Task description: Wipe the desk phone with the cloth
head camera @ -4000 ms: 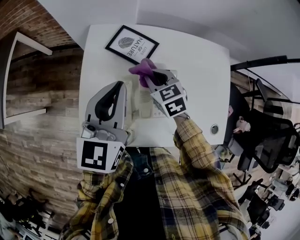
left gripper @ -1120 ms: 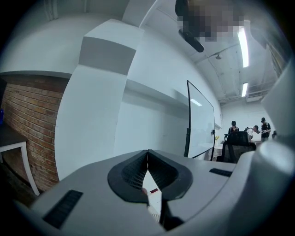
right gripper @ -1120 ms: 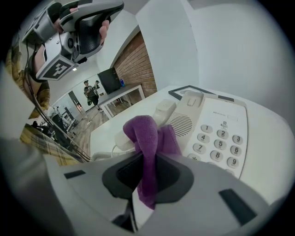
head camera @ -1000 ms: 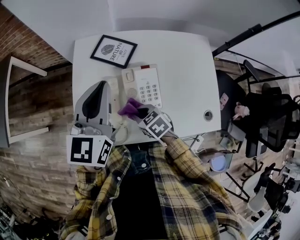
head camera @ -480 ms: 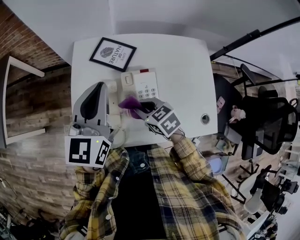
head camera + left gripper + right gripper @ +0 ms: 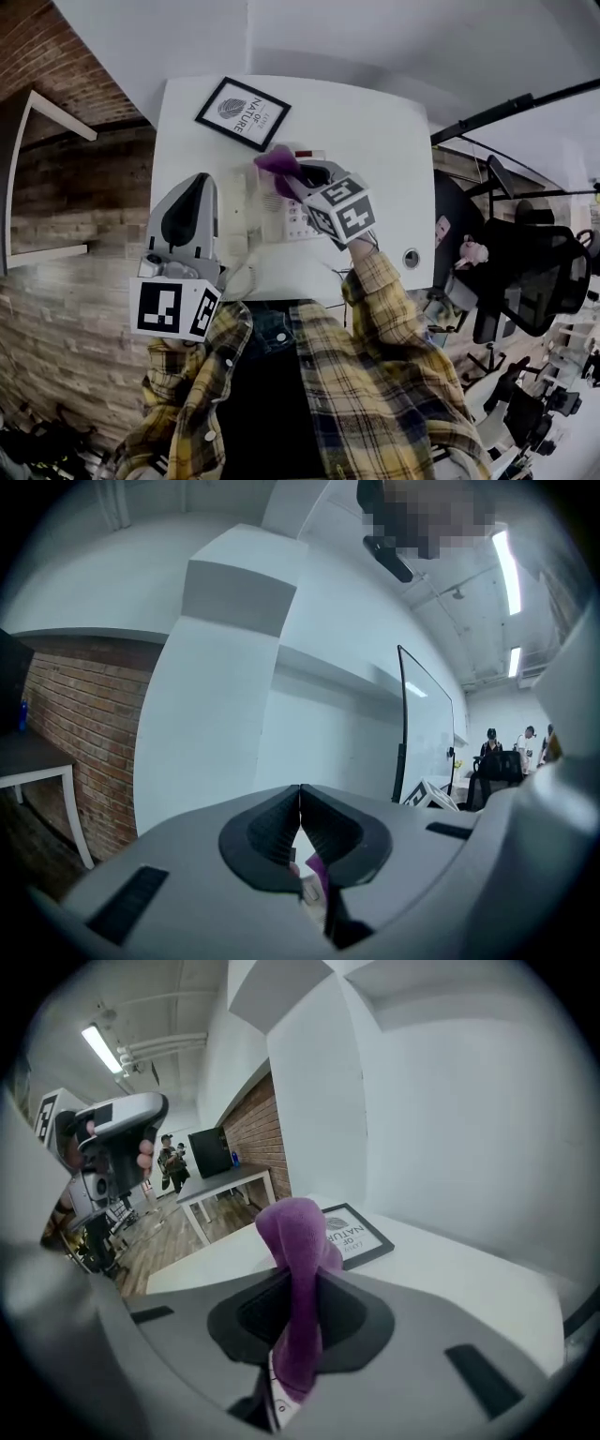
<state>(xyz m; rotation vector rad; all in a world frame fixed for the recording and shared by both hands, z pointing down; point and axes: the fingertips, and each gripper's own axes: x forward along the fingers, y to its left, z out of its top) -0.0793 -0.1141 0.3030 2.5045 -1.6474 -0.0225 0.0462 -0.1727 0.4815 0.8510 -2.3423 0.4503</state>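
Left gripper (image 6: 300,803): nearest, jaws pressed together on nothing, held over the desk's left side beside the phone.
Right gripper (image 6: 295,1307): pinching the soft purple cloth (image 6: 298,1241).
Cloth: a bunched tuft pokes past the jaws at the phone's far end; contact unclear.
White desk phone (image 6: 270,216): mid-desk, partly under the right gripper.
Beyond: black-framed leaf print (image 6: 243,113) flat on the white table (image 6: 375,141).
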